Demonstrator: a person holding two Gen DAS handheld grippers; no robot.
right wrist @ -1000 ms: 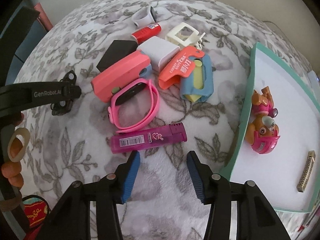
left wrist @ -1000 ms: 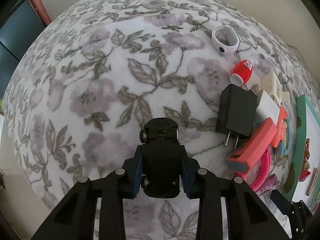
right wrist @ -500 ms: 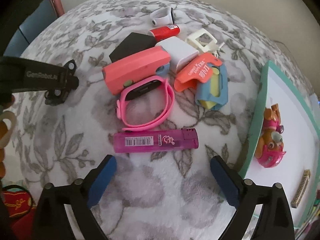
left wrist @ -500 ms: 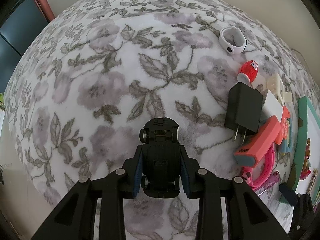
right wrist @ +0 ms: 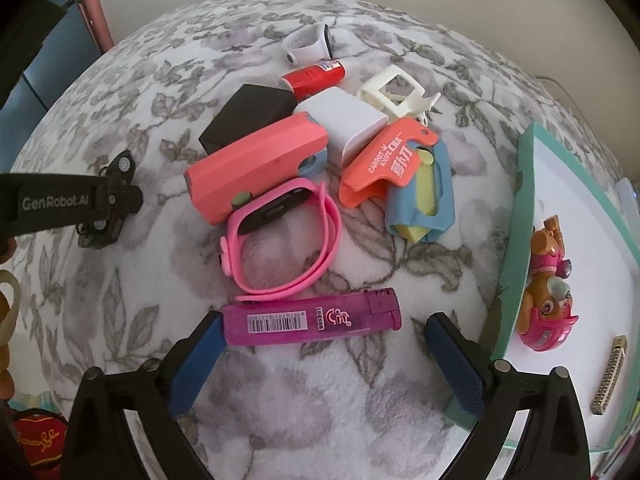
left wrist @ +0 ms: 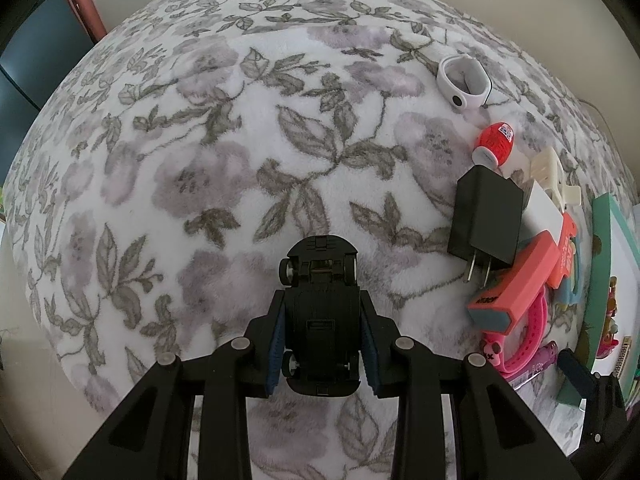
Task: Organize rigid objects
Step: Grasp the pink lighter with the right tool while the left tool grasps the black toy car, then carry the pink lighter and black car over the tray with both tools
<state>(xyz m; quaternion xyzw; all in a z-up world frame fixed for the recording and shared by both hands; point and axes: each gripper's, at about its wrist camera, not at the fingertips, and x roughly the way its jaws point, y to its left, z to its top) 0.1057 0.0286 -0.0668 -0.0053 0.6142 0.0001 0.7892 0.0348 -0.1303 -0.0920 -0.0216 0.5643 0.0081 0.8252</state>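
So the left gripper (left wrist: pixel 322 344) has its blue pads clamped on both sides of a little black toy car (left wrist: pixel 320 312), which is flipped belly-up with its wheels showing, over the flowery blanket (left wrist: pixel 224 168). The right gripper (right wrist: pixel 320 360) is spread wide, one finger on each end of a purple lighter (right wrist: pixel 312 318) lying crosswise on the blanket; the left pad looks like it's touching the lighter's end, while the right one is clear of it. Just past the lighter is a pink watch band (right wrist: pixel 280 240), then a pile: a coral case (right wrist: pixel 256 168), black charger (right wrist: pixel 248 116), white charger (right wrist: pixel 344 124), an orange carrot knife (right wrist: pixel 384 160) and a blue and yellow one (right wrist: pixel 424 196). Off to the right, a green-edged tray (right wrist: pixel 520 208) holds a pup toy (right wrist: pixel 548 280) and a small harmonica (right wrist: pixel 610 374).
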